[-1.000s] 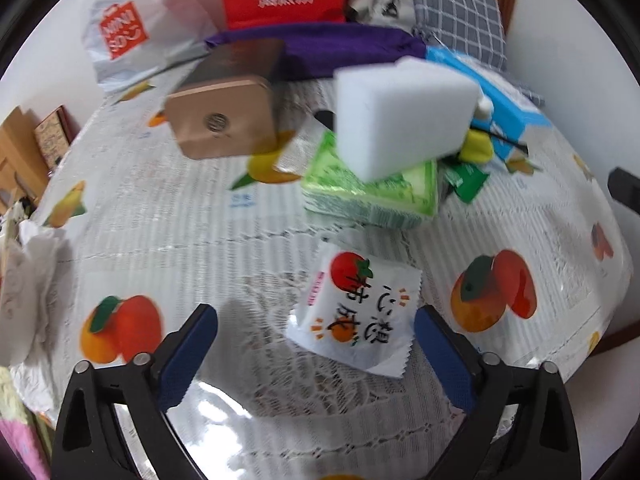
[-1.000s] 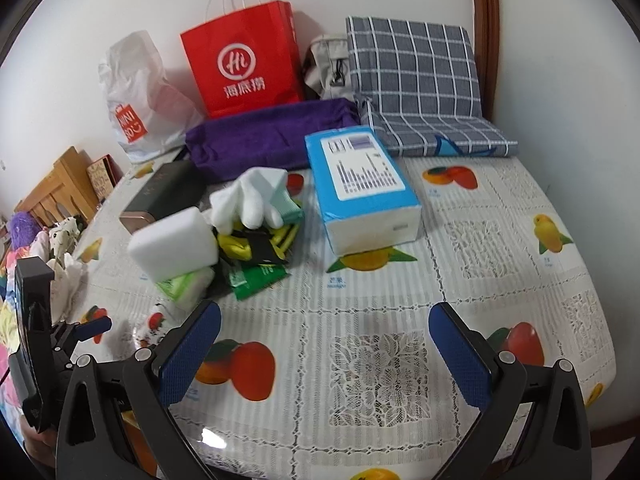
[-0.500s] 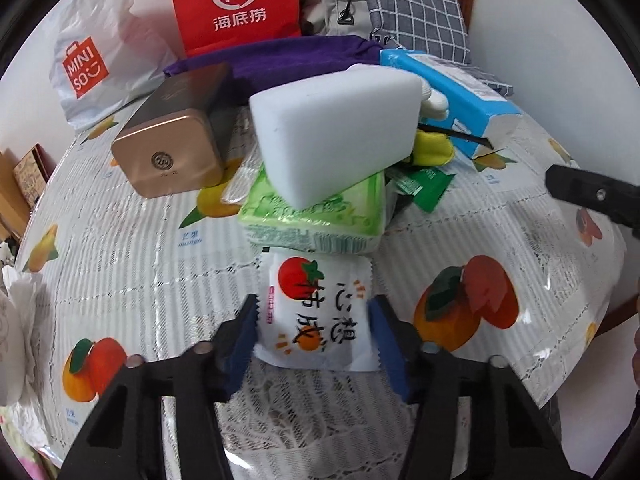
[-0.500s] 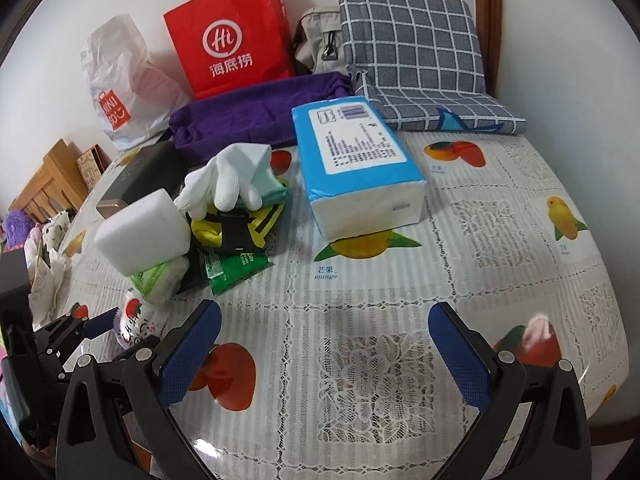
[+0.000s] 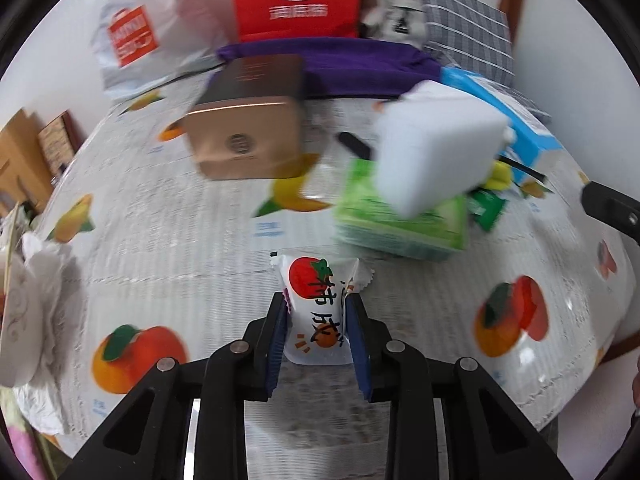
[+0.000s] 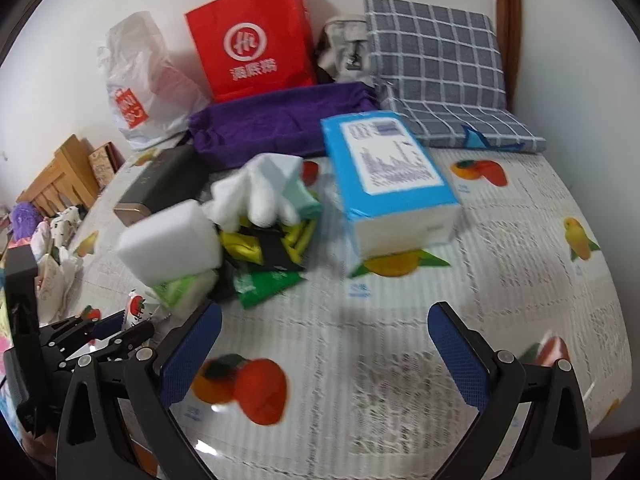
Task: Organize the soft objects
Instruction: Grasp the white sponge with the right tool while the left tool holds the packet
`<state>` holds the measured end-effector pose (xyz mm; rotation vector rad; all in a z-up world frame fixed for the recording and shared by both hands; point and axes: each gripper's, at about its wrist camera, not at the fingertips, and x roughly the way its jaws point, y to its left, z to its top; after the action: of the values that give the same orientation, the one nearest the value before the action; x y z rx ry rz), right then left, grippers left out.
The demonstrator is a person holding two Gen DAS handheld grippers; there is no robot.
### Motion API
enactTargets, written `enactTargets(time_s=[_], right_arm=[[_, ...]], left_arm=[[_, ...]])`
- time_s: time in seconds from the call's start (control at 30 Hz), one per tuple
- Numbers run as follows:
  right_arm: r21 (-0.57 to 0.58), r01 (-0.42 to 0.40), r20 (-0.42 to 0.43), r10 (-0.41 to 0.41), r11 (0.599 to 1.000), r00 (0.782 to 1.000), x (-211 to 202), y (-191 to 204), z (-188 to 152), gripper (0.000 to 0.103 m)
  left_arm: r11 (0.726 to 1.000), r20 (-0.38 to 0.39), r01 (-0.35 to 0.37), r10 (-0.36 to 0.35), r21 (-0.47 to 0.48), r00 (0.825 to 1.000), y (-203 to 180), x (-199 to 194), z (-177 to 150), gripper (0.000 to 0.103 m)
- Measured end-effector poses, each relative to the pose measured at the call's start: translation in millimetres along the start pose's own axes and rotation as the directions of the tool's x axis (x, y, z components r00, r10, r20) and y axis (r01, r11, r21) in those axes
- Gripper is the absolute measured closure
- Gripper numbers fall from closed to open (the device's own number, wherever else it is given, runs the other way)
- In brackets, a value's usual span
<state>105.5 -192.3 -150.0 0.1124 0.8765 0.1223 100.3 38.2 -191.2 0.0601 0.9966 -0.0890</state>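
Left tongs [image 5: 316, 316] closing onto the white wet-wipe packet [image 5: 316, 308] — right tongs [image 6: 324, 344] gape, holding nothing.

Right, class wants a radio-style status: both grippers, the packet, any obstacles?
Left gripper closing on the white persimmon packet, pads pressing its sides. Right gripper open, empty, above bare tablecloth. Sponge on green tissue pack just beyond.

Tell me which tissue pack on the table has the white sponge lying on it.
The green tissue pack: the white sponge rests on it; the big blue one carries nothing.
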Motion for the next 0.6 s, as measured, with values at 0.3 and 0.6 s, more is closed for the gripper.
enactTargets(time_s=[0.3, 0.6], right_arm=[[-0.15, -0.132, 0.059, 0.142, 0.98, 0.988, 2.0, 66.0, 11.7, 0.001], [-0.21, -0.145, 0.031, 0.155, 0.967, 0.987, 36.4, 103.9, 20.6, 0.001]], left_arm=[[0.997, 0.019, -0.037, 0.038, -0.066, 0.999, 33.1, 0.6, -4.7, 0.075], [0.994, 0.026, -0.027, 0.03, -0.102, 0.999, 51.7, 1.0, -6.7, 0.075]])
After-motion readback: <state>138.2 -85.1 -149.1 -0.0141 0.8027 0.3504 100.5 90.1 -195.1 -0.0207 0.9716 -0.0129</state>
